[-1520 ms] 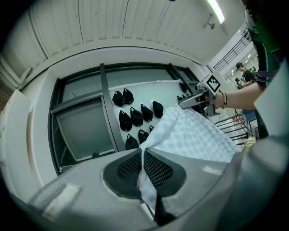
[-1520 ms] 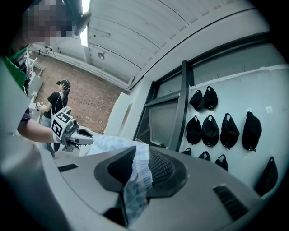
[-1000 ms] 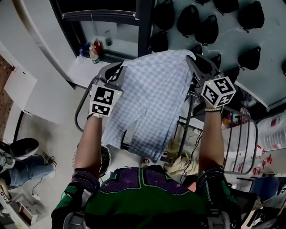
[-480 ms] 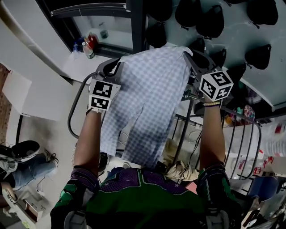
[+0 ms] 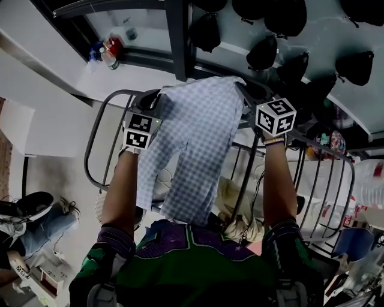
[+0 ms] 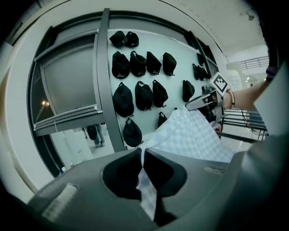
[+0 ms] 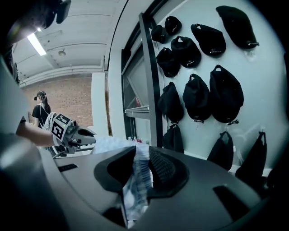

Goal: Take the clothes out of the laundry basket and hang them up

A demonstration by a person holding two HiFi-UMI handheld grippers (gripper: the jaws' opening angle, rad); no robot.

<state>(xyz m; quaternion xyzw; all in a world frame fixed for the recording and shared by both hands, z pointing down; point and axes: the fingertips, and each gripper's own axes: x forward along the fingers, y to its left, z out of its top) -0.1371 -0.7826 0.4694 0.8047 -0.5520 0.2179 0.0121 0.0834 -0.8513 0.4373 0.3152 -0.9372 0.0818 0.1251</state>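
Note:
A blue-and-white checked garment (image 5: 195,141) hangs spread between my two grippers above a metal drying rack (image 5: 95,141). My left gripper (image 5: 159,97) is shut on its top left corner, where a thin strip of cloth (image 6: 146,189) is pinched between the jaws (image 6: 142,152). My right gripper (image 5: 246,91) is shut on the top right corner, with bunched checked cloth (image 7: 137,180) between its ridged pads (image 7: 160,164). From the left gripper view the garment (image 6: 194,135) stretches across to the right gripper (image 6: 203,100). The lower end hangs down toward my chest.
Several black caps (image 5: 282,15) hang on the white wall behind the rack. The rack's right rails (image 5: 327,186) run beside my right arm. Cream cloth (image 5: 240,225) lies below the rack. Bottles (image 5: 107,53) stand on a ledge at the upper left. A seated person's legs (image 5: 30,222) are at the left.
Both grippers have come down together with the garment stretched between them, closer to the rack's top rail. More of the rack now shows round the garment.

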